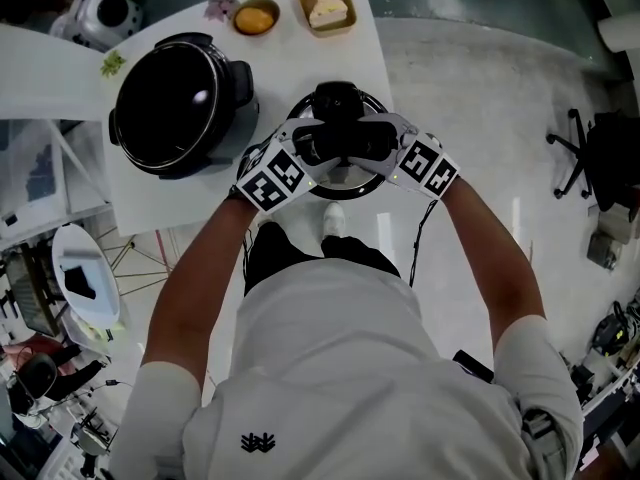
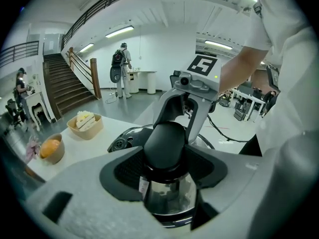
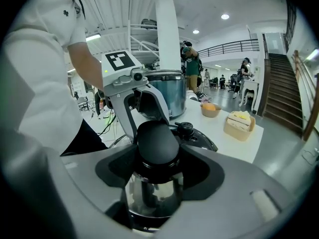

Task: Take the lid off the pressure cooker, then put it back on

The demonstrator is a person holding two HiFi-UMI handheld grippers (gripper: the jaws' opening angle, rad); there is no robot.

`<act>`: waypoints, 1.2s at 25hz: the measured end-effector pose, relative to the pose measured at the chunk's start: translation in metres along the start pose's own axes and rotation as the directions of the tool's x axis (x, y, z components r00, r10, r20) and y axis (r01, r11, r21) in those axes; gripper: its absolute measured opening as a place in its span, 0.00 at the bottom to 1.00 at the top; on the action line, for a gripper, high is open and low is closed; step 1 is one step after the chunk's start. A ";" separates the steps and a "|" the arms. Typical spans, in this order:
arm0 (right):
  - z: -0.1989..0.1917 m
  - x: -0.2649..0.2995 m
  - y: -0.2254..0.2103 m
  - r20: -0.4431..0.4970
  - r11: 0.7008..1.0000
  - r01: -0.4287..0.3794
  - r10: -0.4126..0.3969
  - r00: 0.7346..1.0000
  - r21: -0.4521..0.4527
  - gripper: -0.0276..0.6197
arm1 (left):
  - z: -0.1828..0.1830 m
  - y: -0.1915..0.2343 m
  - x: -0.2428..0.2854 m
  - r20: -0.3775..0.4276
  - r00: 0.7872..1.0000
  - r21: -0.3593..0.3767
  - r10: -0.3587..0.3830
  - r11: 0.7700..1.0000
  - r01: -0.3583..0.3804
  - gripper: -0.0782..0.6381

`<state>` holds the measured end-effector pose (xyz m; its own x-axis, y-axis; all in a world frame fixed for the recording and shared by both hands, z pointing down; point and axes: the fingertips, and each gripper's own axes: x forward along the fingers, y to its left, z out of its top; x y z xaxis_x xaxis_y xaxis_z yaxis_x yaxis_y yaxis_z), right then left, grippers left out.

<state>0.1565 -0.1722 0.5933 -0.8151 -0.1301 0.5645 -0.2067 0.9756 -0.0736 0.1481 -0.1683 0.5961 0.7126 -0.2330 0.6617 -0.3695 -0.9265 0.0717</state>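
The left gripper (image 1: pixel 316 148) and right gripper (image 1: pixel 380 140) both clamp the black knob (image 2: pixel 167 141) of the round steel pressure-cooker lid (image 1: pixel 345 181) at the white table's (image 1: pixel 300 63) near edge, right of the open black cooker pot (image 1: pixel 180 103).

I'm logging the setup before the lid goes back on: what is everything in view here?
Table: one, white, centre of the head view.
Cooker pot: one, black, open, left part of the table.
Lid: one, steel with a black handle, at the table's near edge, right of the pot.
Bowl: one, brown, holding something orange, far edge of the table.
Cake box: one, tan, right of the bowl.
Office chair: one, black, on the floor at right.
Bystander with backpack: one, dark clothes, by the stairs.
Left gripper: one, white, fingers closed on the lid's handle.
Right gripper: one, white, fingers closed on the handle from the other side.
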 end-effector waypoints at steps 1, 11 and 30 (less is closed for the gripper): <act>-0.002 0.001 0.000 -0.003 1.000 0.002 -0.002 1.000 -0.001 0.47 | -0.002 0.000 0.002 -0.004 1.000 0.002 0.001 1.000 -0.001 0.47; -0.011 0.008 -0.003 -0.008 1.000 0.013 -0.013 1.000 -0.008 0.47 | -0.010 0.003 0.010 -0.010 1.000 0.035 0.008 0.999 -0.008 0.48; -0.024 -0.025 -0.002 -0.022 0.998 0.066 -0.066 0.998 0.010 0.47 | -0.024 0.005 -0.014 -0.006 0.996 0.019 0.089 0.996 -0.089 0.51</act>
<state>0.1904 -0.1665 0.5994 -0.7879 -0.1903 0.5857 -0.2658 0.9630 -0.0446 0.1220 -0.1623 0.6044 0.6737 -0.3128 0.6696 -0.4201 -0.9075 -0.0012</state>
